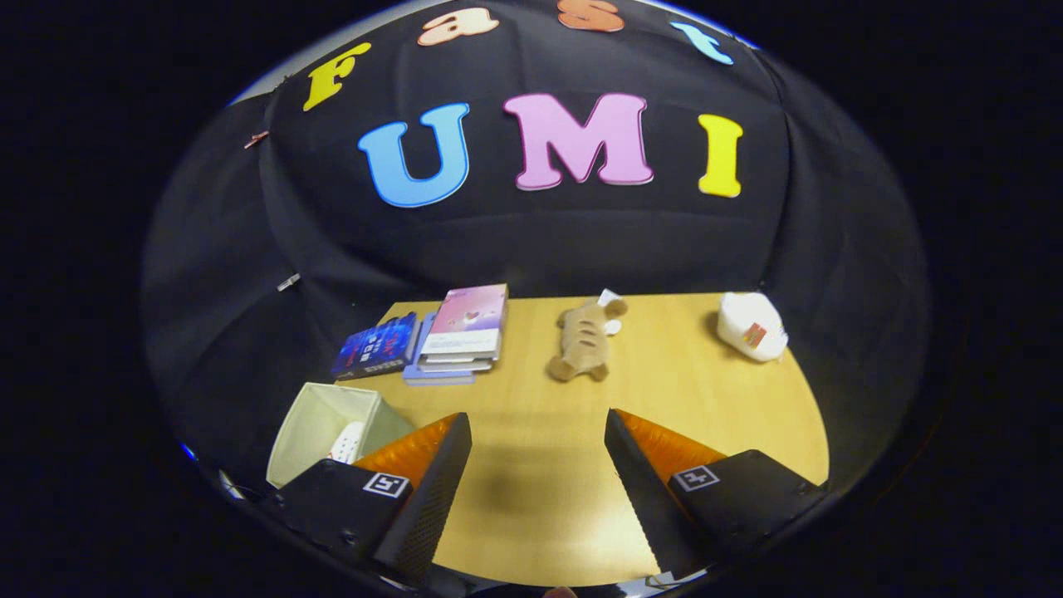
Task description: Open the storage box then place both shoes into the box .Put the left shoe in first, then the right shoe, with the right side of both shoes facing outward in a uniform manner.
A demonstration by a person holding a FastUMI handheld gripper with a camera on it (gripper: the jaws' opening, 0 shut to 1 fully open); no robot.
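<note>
The tool [538, 465] is hanging released over the bench [664, 382], its two fingers spread wide with only bare wood between them, grasping nothing.

The box [320, 419] is sitting open at the bench's near left corner, just beside and partly behind the left finger. Something white with small dots, probably a shoe [347, 440], is showing inside it, though the finger is hiding most of it, so I cannot tell which shoe it is or which side is facing outward. A second shoe is not something I can pick out here.

The risks, as I judge them:
- The box is soft-walled and standing at the bench's edge; a finger swinging left could be pushing it over or off.
- With the shoe half hidden, its facing could be going unchecked, leaving the pair mismatched.
- Beyond the fingers, a plush toy [585, 340], a stack of books [461, 332] and a white bottle [751, 326] are lying well apart across the far side; a hurried reach could be closing on the toy instead of a shoe.
</note>
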